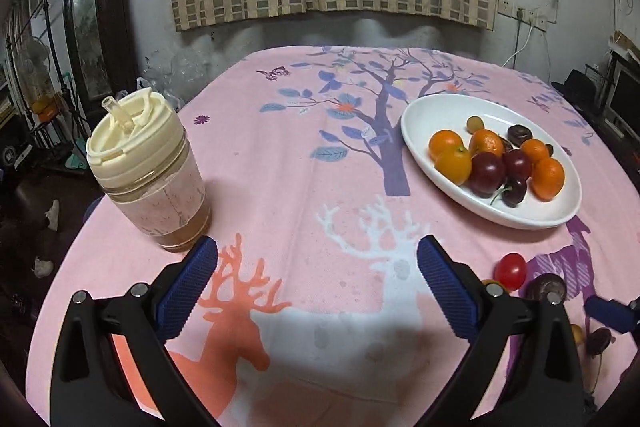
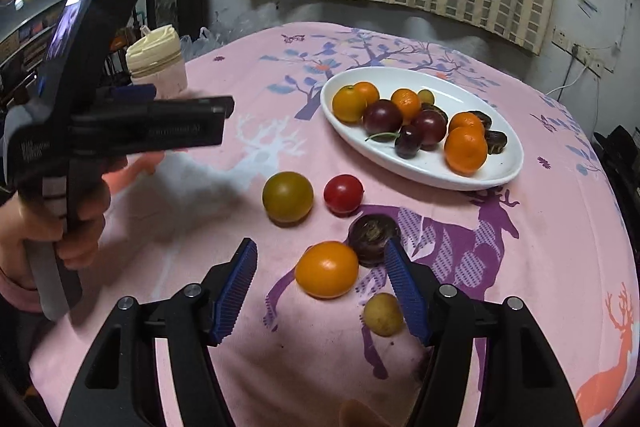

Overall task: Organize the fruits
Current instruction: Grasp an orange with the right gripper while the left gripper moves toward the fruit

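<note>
A white oval plate holds several oranges, dark cherries and dark fruits. On the pink cloth before it lie an olive-green tomato, a red tomato, a dark round fruit, an orange tomato and a small yellow fruit. My right gripper is open, its pads either side of the orange tomato, not touching it. My left gripper is open and empty over bare cloth, left of the loose fruits; it also shows in the right wrist view.
A cream-lidded drink jar stands at the table's left side, just beyond my left gripper's left finger. The table edge drops off at left and right. A curtain and wall lie behind the table.
</note>
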The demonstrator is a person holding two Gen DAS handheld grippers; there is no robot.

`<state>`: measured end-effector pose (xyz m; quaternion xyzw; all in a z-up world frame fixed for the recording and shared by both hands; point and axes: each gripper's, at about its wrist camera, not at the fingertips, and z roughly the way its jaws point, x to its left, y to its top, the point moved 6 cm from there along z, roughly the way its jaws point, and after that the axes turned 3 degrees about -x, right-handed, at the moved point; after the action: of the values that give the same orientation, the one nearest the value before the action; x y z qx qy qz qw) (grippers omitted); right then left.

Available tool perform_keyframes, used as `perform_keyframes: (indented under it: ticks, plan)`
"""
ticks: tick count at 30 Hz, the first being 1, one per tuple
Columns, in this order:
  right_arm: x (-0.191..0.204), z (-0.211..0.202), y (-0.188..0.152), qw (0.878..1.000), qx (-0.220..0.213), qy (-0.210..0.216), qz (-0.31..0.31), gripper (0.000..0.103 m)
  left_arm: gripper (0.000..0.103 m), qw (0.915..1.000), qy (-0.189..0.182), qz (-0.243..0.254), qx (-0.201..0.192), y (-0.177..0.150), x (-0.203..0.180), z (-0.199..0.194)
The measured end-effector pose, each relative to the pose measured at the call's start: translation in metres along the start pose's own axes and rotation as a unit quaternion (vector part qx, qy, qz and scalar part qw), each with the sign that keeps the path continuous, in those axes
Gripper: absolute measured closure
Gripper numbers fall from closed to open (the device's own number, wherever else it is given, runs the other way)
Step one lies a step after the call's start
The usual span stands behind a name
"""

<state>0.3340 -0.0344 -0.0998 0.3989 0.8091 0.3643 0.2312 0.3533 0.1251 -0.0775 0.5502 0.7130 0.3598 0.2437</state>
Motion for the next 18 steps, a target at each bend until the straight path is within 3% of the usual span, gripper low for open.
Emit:
perform_keyframes:
  ticks: [7,14,18]
  plan:
    - [0.000,0.014,-0.010,0.999,0.034,0.018,0.010,0.055,0.005,0.9998,-0.017,-0.002,0.003,0.001,-0.001,-0.008]
    - [0.000,0.023,-0.012,0.999,0.038,-0.004,-0.005,0.055,0.005,0.9990,-0.040,-0.020,0.007,0.002,-0.002,-0.013]
    - [-0.003,0.029,-0.016,0.998,0.048,-0.027,-0.017,0.065,0.005,0.9988,-0.040,-0.025,0.009,0.002,0.000,-0.013]
